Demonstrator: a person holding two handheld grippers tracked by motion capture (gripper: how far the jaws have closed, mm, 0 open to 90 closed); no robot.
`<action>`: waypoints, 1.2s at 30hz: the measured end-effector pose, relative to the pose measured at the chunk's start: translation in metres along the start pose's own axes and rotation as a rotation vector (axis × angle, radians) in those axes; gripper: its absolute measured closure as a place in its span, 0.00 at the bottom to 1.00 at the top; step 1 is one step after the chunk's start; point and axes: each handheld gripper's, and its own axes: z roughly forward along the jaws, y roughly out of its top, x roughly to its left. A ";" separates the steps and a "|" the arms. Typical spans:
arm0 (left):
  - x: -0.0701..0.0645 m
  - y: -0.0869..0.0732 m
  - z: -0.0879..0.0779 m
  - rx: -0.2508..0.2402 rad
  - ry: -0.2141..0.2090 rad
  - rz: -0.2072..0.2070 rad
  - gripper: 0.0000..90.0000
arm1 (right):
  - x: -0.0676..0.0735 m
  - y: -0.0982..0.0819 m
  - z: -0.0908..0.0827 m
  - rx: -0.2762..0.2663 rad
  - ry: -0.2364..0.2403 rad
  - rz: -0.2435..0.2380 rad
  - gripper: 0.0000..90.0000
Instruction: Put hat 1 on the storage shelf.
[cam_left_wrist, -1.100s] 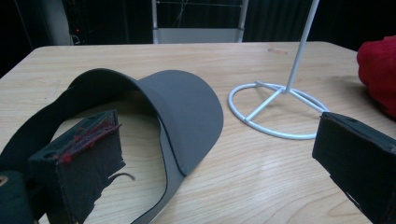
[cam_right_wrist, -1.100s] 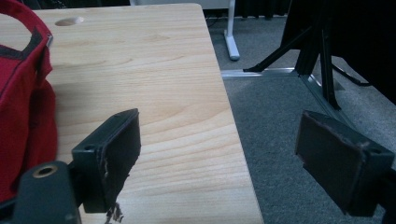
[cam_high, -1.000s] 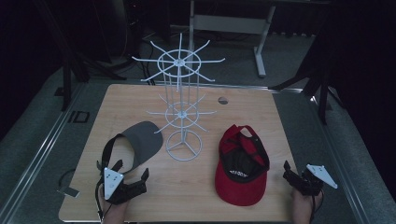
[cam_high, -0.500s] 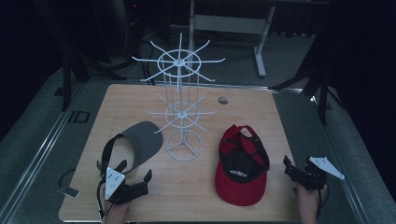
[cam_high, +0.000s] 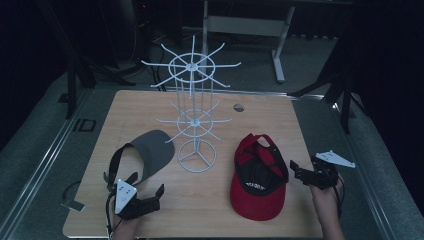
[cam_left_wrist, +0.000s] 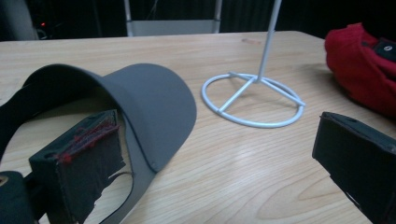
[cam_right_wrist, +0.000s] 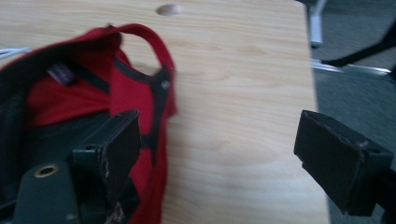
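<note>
A pale wooden surface (cam_high: 300, 125) carries everything here, and the tallest thing on it is one white wire rack (cam_high: 192, 107), standing upright near the middle on a ring base, with two tiers of spokes that all hang bare; I'd judge it waits there so the headwear can be hung on it. Two pieces of headwear lie flat, one on each side of the rack's base and apart from it. To the right is one red cap (cam_high: 259, 181), turned crown-down so its dark lining and back strap face up, which looks to me like an easy way to catch the strap or rim. To the left is one grey visor (cam_high: 150, 150) with its black band curling toward the person. There are two claws, one in each hand. The left claw (cam_high: 149, 190) sits low over the near edge of the surface, just short of the visor, its jaws spread wide; in the left gripper view the visor's brim lies between and ahead of them, not yet touched. The right claw (cam_high: 298, 172) hovers just beside the cap's right rim, jaws likewise wide apart, holding nothing. One small round hole (cam_high: 239, 107) marks the surface behind the cap.
</note>
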 end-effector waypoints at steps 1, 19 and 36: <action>0.000 0.000 0.000 -0.004 -0.010 0.002 0.02 | 0.001 0.002 0.002 0.004 0.013 -0.012 0.16; -0.006 0.000 0.000 -0.011 -0.102 0.023 0.02 | 0.024 0.026 0.058 0.135 0.180 -0.085 0.15; -0.007 0.000 0.000 0.004 -0.118 0.031 0.02 | 0.055 0.004 0.091 0.280 0.082 -0.288 0.46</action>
